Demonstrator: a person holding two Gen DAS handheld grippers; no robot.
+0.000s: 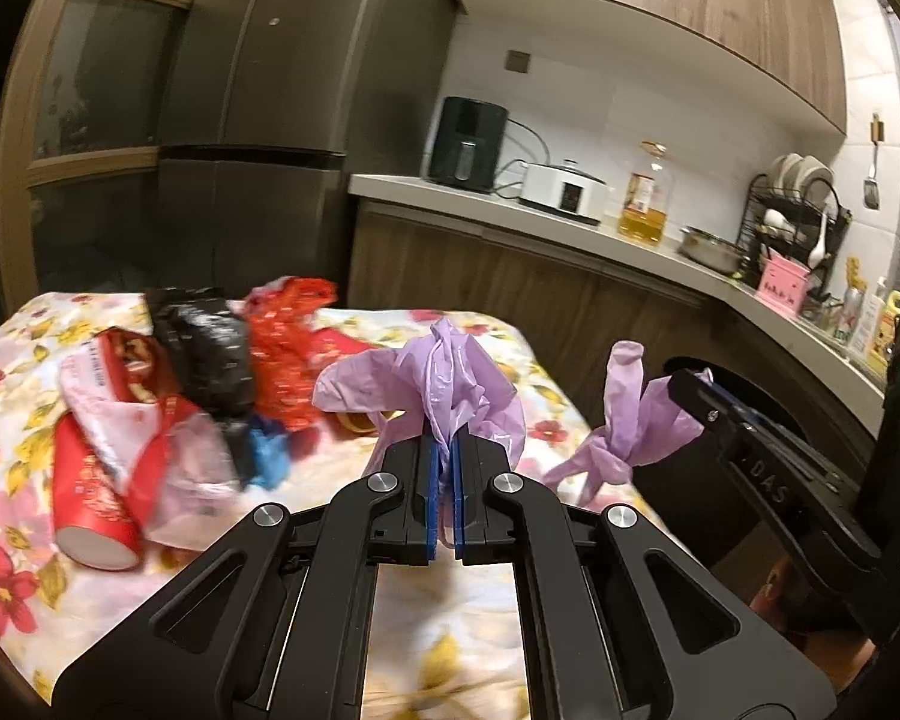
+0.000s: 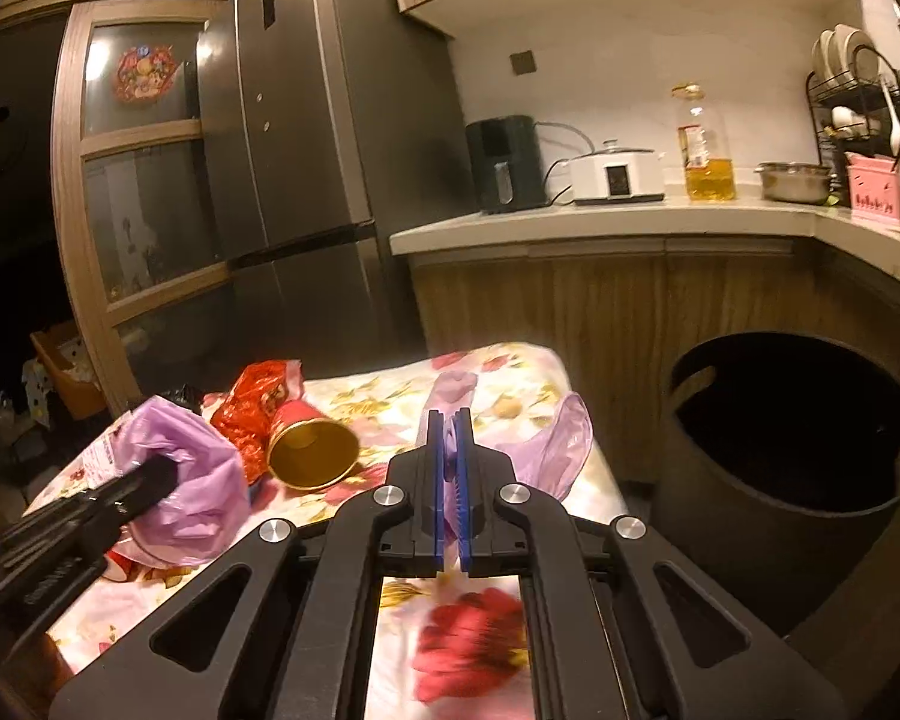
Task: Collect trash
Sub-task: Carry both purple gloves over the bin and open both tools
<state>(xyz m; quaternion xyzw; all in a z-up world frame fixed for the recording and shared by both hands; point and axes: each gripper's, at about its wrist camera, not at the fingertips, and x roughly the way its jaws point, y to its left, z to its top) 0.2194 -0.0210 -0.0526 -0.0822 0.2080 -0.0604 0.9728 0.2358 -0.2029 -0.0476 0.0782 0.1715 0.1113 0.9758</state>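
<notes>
A thin purple plastic bag (image 1: 426, 378) hangs between both grippers above the floral-cloth table (image 1: 6, 420). My left gripper (image 1: 448, 441) is shut on one bunched edge of it. My right gripper (image 2: 448, 420) is shut on another edge of the purple bag (image 2: 561, 444). In the left wrist view the right gripper (image 1: 684, 387) is to the right, pinching a knotted purple strip. In the right wrist view the left gripper (image 2: 162, 474) is at the lower left, inside a purple bulge. Trash lies on the table: a red paper cup (image 1: 93, 498), a black bag (image 1: 204, 348) and a red wrapper (image 1: 282, 348).
A dark round bin (image 2: 798, 432) stands on the floor right of the table (image 2: 510, 372). Behind it runs a kitchen counter (image 2: 570, 225) with an air fryer (image 2: 504, 162), a white cooker (image 2: 615, 177) and an oil bottle (image 2: 705, 150). A grey fridge (image 2: 306, 120) stands behind the table.
</notes>
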